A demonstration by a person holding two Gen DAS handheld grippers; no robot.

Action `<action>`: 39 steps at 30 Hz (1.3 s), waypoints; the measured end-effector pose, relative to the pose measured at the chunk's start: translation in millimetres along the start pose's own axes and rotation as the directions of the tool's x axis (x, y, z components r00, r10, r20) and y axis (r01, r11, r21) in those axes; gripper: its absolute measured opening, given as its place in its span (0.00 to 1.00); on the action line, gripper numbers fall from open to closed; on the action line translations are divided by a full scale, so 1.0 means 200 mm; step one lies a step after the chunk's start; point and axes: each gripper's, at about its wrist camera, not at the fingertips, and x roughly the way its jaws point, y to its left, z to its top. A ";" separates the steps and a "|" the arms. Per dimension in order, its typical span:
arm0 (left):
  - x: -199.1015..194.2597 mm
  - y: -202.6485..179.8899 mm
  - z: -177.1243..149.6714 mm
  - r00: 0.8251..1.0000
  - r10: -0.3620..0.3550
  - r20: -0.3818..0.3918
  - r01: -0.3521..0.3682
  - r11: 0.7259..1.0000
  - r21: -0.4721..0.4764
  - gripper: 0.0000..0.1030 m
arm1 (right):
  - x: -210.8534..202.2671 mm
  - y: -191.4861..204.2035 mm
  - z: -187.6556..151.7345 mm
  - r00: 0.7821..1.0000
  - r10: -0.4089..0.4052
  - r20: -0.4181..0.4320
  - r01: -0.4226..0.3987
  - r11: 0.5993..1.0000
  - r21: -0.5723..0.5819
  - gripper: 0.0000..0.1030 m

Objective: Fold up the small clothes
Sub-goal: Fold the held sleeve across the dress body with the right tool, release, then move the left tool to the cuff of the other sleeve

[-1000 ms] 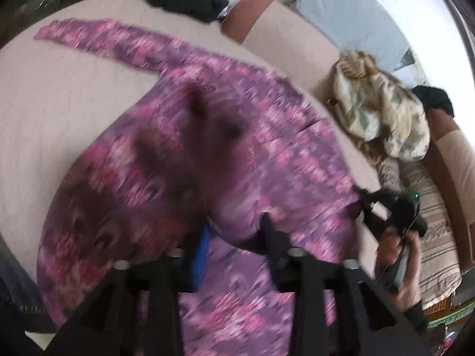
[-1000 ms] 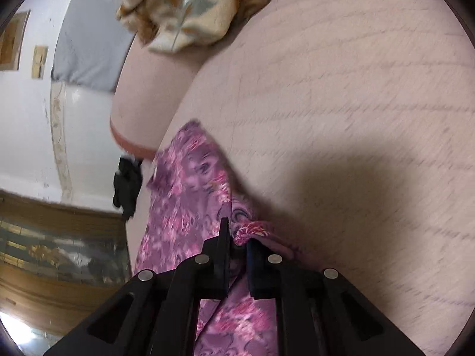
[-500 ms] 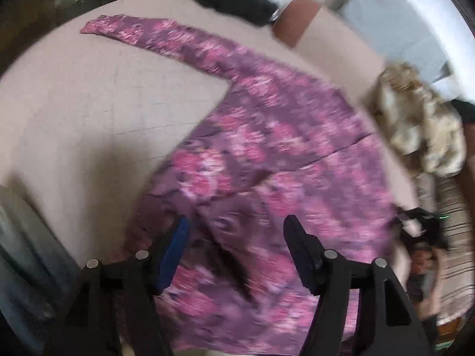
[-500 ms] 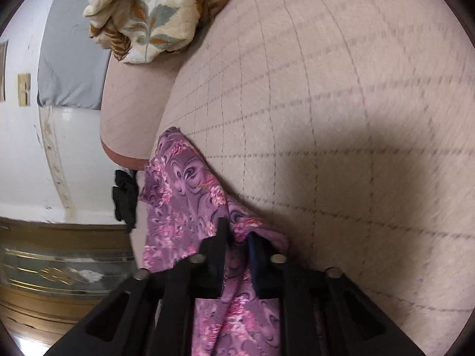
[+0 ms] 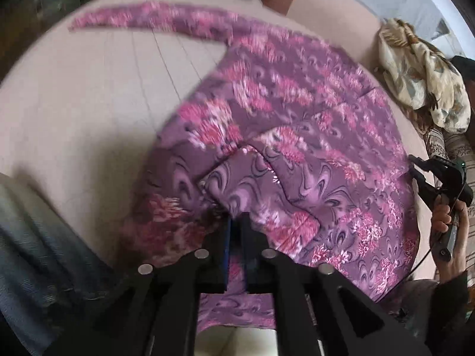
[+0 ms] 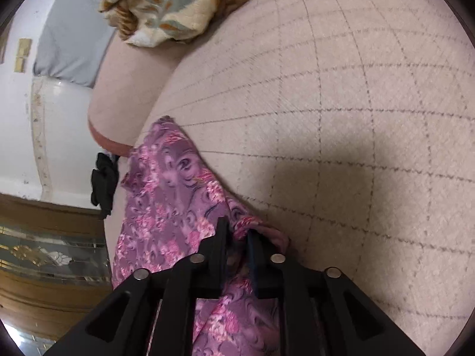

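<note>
Purple-pink floral long-sleeved garment (image 5: 297,136) lies spread on the beige checked cushion (image 5: 89,103), one sleeve stretched away from the body twd the cushion's far edge. Left gripper (image 5: 236,231), at the hem nearest the cushion's front edge, is closing, jaws narrow w/ a fabric fold between them. Right gripper (image 6: 237,234) sits at the garment's opposite edge, jaws opening, cloth bunched between but likely being let go. Garment's long axis runs away from the left gripper, so the fold probably goes that way; left is the nearer hand.
</note>
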 end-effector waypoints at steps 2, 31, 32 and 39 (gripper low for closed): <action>-0.11 0.00 -0.03 0.998 -0.011 0.064 0.009 1.000 0.025 0.42 | -0.09 0.04 -0.06 1.000 -0.004 0.025 0.005 0.999 -0.039 0.57; -0.73 0.62 0.65 0.925 0.096 0.368 0.000 0.967 -0.253 0.77 | -0.53 1.49 -1.36 0.981 0.135 0.139 0.016 0.660 -0.751 0.81; -0.68 0.62 0.71 0.926 0.108 0.362 -0.007 0.963 -0.271 0.77 | -0.47 1.51 -1.33 0.983 0.134 0.128 0.009 0.654 -0.757 0.81; -0.27 0.41 1.00 0.902 0.141 0.409 -0.029 0.963 -0.267 0.77 | -0.02 1.52 -1.01 0.981 0.103 0.167 0.068 0.622 -0.780 0.81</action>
